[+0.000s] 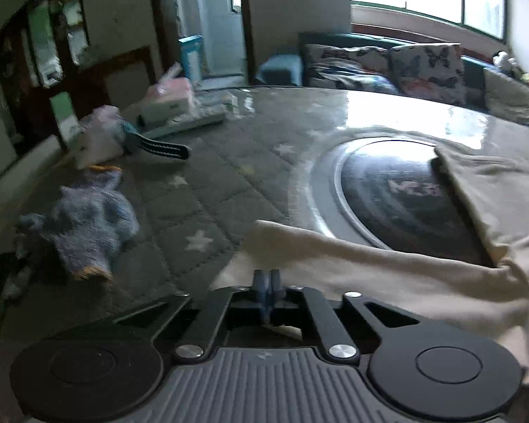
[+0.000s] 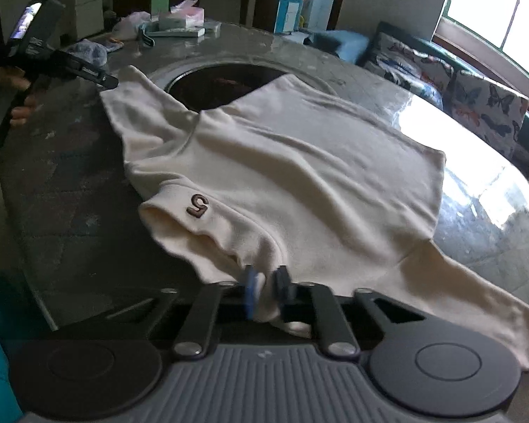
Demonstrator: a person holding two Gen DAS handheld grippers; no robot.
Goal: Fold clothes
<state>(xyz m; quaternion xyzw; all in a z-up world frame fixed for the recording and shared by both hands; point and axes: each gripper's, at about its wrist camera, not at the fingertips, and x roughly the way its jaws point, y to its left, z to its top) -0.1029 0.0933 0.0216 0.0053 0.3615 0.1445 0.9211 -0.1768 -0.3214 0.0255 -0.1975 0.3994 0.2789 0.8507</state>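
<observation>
The cream shirt [image 2: 292, 162] is pinched near its sleeve by the right gripper [image 2: 267, 292]; the left gripper [image 1: 267, 292], far left, is pressed shut on its edge.

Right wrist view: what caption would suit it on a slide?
Right gripper shut on the near edge of a cream knit top bearing a brown "5", spread over a glossy round table.

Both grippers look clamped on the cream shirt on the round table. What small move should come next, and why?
Probably lift both edges slightly and carry them across to start a fold. The left gripper and right gripper each pinch the cream knit shirt with the brown "5" patch, which lies rumpled over the table's dark round inset.
</observation>
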